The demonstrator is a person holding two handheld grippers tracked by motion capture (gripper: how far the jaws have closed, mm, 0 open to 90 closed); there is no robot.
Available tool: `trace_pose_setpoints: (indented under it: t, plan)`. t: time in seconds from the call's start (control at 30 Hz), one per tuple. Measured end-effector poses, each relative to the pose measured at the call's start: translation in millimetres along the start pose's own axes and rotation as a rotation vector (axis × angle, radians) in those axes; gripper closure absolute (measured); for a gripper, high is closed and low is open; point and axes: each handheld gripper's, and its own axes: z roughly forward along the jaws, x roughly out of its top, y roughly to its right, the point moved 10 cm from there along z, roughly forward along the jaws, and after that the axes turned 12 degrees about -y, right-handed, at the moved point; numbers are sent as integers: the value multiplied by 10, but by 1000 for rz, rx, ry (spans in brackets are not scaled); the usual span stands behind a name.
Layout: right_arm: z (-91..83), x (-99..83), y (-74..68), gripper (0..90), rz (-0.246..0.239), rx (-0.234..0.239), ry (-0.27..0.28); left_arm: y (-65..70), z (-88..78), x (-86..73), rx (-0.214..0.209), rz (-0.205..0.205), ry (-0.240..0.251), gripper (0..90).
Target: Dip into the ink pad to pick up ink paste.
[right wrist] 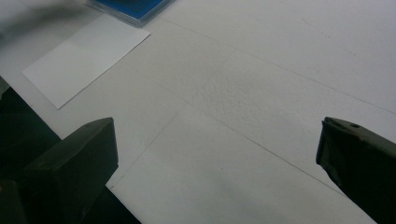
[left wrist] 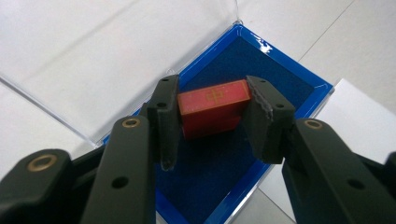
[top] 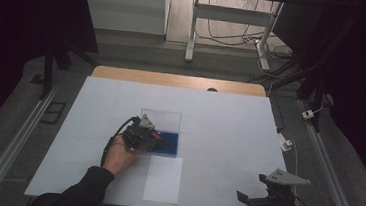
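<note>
A small red block (left wrist: 212, 108) with a gold mark on top sits between the pads of my left gripper (left wrist: 211, 93), which is shut on it. The block hangs over the dark blue lining of an open blue box (left wrist: 289, 67). The box's clear lid (left wrist: 93, 70) lies flat behind it. From above, the left gripper (top: 147, 133) is at the left end of the blue box (top: 170, 143) at mid-table. My right gripper (top: 251, 188) rests near the table's front right edge, its jaws wide open over bare white surface (right wrist: 217, 140).
A white sheet of paper (top: 163, 179) lies just in front of the box, toward the person; its corner and the box's edge (right wrist: 130, 7) show in the right gripper view. The white table cover (top: 229, 122) stretches right and back. A desk frame and cables stand beyond.
</note>
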Motion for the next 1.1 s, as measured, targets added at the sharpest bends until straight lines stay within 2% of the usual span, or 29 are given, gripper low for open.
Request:
trace_pose_setpoints:
  t: [0.23, 0.3, 0.43, 0.5, 0.57, 0.77, 1.1]
  plan:
    - [-2, 0, 0, 0, -1, 0, 1, -15, -12, 19, -18, -21, -18, 580]
    - [-5, -2, 3, 0, -2, 1, 1, -24, -27, 29, -7, -21, -24, 580]
    - [-2, -1, 1, 0, -2, 1, 2, -38, -114, 92, -3, -23, 14, 579]
    - [-2, 0, 1, 0, -4, 0, 2, -29, -162, 136, -34, -29, 43, 579]
    - [-1, -1, 0, 0, -2, 1, 0, -23, -163, 145, -43, -31, 49, 579]
    - [1, -2, -2, 0, -3, 0, -2, 33, -56, 155, -84, -38, 32, 579]
    - [1, -3, -3, 0, -5, 0, -2, 72, 38, 146, -60, -12, -5, 579]
